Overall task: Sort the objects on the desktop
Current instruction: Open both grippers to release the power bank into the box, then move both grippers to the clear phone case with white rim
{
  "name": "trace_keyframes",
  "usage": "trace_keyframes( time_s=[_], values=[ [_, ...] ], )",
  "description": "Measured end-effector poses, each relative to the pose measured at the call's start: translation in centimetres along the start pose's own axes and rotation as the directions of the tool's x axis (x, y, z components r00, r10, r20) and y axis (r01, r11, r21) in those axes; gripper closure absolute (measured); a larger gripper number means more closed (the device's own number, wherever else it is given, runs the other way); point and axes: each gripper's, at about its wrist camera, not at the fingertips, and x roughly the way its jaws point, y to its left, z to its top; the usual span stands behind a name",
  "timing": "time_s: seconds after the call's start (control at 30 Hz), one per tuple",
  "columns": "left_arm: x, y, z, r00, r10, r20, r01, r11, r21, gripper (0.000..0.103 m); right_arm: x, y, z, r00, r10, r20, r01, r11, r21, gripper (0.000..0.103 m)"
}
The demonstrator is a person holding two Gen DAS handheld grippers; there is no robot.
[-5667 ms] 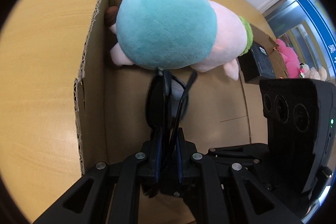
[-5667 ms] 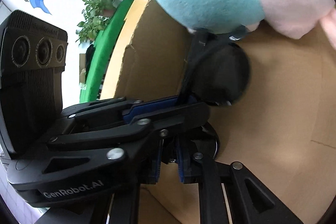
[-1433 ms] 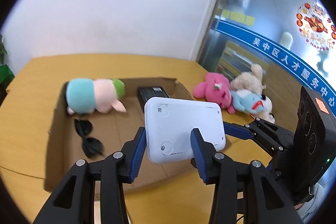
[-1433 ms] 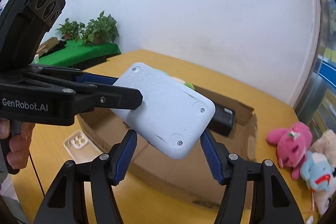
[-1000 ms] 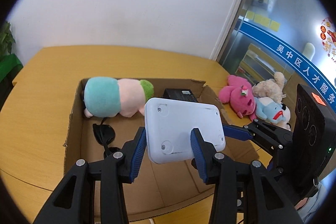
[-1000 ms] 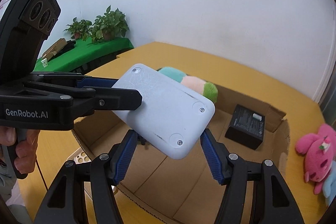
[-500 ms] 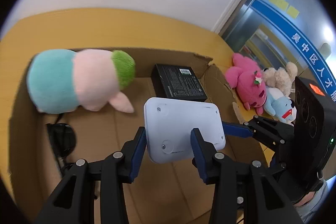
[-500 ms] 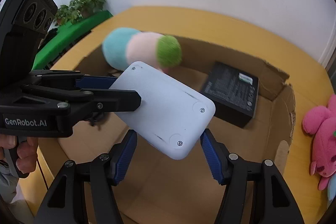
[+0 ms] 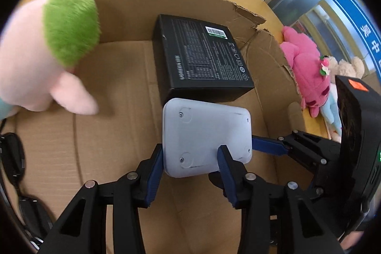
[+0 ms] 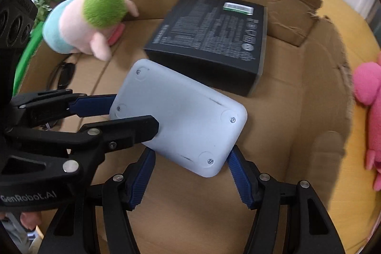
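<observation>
Left wrist view: left gripper (image 9: 190, 160) clamps white device (image 9: 206, 136); black box (image 9: 201, 55) just ahead
Right wrist view: right gripper (image 10: 190, 174) clamps same device inside cardboard box (image 10: 316, 97); pig plush (image 10: 85, 23) far left

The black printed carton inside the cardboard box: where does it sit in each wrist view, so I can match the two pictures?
Left wrist view: the black printed rectangular carton lies upper centre, just beyond the white rounded plastic device.
Right wrist view: the carton lies upper centre-right, behind the same device.
Shared landmark: the green-topped pink plush toy, left of the carton in both.
</observation>
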Motion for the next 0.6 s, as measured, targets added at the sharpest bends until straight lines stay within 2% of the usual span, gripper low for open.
trace_keyframes(
  time_s=[0.17, 0.23, 0.27, 0.3, 0.4, 0.47, 0.53, 0.57, 0.6],
  values=[
    [1.1, -0.5, -0.3, 0.998, -0.04, -0.048, 0.04, 0.999, -0.018, 0.058, -0.8, 0.2, -1.0, 0.994, -0.113, 0.013, 0.113, 0.993, -0.033, 0.042],
    [1.0, -0.6, -0.8, 0.996, -0.059, -0.06, 0.058, 0.998, -0.018, 0.059, -2.0, 0.5, -1.8, 0.99, -0.136, 0.048, 0.138, 0.99, -0.039, 0.037],
    [0.5, -0.6, -1.2, 0.998, -0.044, -0.05, 0.043, 0.999, -0.012, 0.059, -2.7, 0.6, -2.1, 0.989, -0.137, 0.061, 0.139, 0.99, -0.034, 0.033],
    [-0.3, -0.8, -1.5, 0.999, -0.027, -0.031, 0.027, 1.0, 0.002, 0.059, -3.6, 0.7, -2.6, 0.988, -0.131, 0.082, 0.133, 0.991, -0.031, 0.028],
    [-3.3, -1.6, -2.7, 0.999, -0.009, 0.04, 0.007, 0.999, 0.052, 0.056, -6.9, 1.5, -4.6, 0.976, -0.124, 0.18, 0.131, 0.991, -0.023, 0.023],
    [-6.7, -2.1, -4.1, 0.992, 0.011, 0.126, -0.024, 0.995, 0.098, 0.056, -9.2, 2.1, -6.6, 0.963, -0.096, 0.251, 0.102, 0.995, -0.013, 0.02],
    [-10.6, -2.0, -6.5, 0.975, 0.03, 0.222, -0.062, 0.988, 0.138, 0.052, -11.0, 2.6, -9.1, 0.947, -0.068, 0.313, 0.069, 0.998, 0.009, 0.012],
    [-12.4, -1.7, -7.9, 0.963, 0.036, 0.266, -0.08, 0.985, 0.154, 0.05, -11.6, 2.8, -10.2, 0.939, -0.06, 0.337, 0.057, 0.998, 0.017, 0.011],
    [-14.1, -1.1, -9.6, 0.949, 0.043, 0.312, -0.098, 0.982, 0.163, 0.043, -12.1, 3.1, -11.3, 0.933, -0.047, 0.358, 0.041, 0.999, 0.024, 0.011]
  ],
)
